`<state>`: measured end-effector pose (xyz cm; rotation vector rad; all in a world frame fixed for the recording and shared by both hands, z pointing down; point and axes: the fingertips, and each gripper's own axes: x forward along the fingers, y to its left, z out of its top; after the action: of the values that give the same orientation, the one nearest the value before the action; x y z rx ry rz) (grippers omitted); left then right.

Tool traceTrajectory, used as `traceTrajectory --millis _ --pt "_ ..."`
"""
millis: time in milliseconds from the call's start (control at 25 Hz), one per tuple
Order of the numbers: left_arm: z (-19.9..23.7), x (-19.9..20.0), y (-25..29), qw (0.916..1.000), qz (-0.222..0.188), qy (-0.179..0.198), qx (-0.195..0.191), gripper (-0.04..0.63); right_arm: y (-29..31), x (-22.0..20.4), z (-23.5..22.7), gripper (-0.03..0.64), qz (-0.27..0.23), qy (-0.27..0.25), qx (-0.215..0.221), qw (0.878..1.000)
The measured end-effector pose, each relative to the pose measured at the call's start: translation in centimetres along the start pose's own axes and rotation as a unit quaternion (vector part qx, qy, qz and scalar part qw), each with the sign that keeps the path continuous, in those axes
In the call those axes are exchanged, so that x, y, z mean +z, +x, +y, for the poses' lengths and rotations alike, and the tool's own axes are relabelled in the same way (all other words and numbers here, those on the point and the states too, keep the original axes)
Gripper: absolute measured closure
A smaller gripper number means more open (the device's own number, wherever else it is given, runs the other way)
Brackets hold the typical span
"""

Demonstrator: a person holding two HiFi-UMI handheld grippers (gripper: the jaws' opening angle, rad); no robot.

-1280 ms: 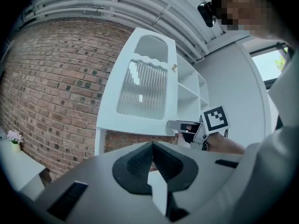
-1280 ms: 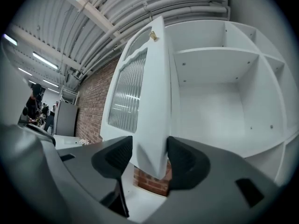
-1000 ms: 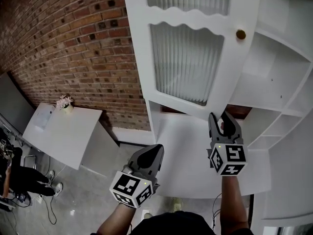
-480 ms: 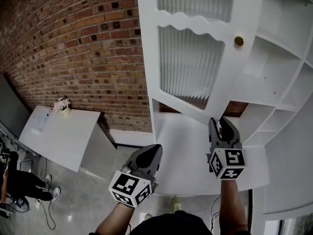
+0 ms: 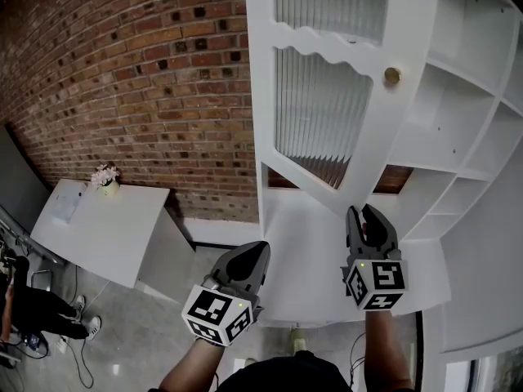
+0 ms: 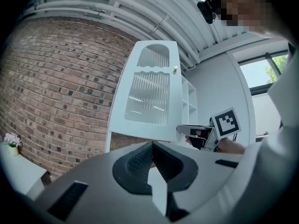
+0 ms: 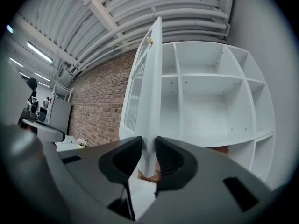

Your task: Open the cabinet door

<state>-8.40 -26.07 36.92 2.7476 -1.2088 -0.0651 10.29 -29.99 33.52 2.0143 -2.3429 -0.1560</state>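
The white cabinet door with ribbed glass and a brass knob stands swung out from the open shelves. My right gripper is at the door's lower free corner. In the right gripper view its jaws are closing on the door's thin edge, with a pad against each face. My left gripper hovers lower left of the door, shut and empty. In the left gripper view, the left gripper points at the door from the front.
A brick wall runs behind the cabinet. A white counter lies under both grippers. At the left is a white table with a small flower pot. A person's legs show at the far left edge.
The door has swung further out from the shelves, its knob shifting left and up in the head view. The right gripper drew back with the door's corner. The left gripper looks almost unmoved.
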Motion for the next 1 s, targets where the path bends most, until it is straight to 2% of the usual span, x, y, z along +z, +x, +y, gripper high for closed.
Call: traceTrajectory --millis 480,1000 --pt "0.5 0.2 -2.7 1.0 -0.002 0.009 -0.001 0.589 -2.8 0.7 5.2 0.551 -0.02 0.004 0.029 0.999" --pt "1.4 0.9 -6.1 0.9997 -0.013 0.01 0.019 0.589 -4.0 1.9 12.8 0.555 -0.027 -0.014 0.108 0.994"
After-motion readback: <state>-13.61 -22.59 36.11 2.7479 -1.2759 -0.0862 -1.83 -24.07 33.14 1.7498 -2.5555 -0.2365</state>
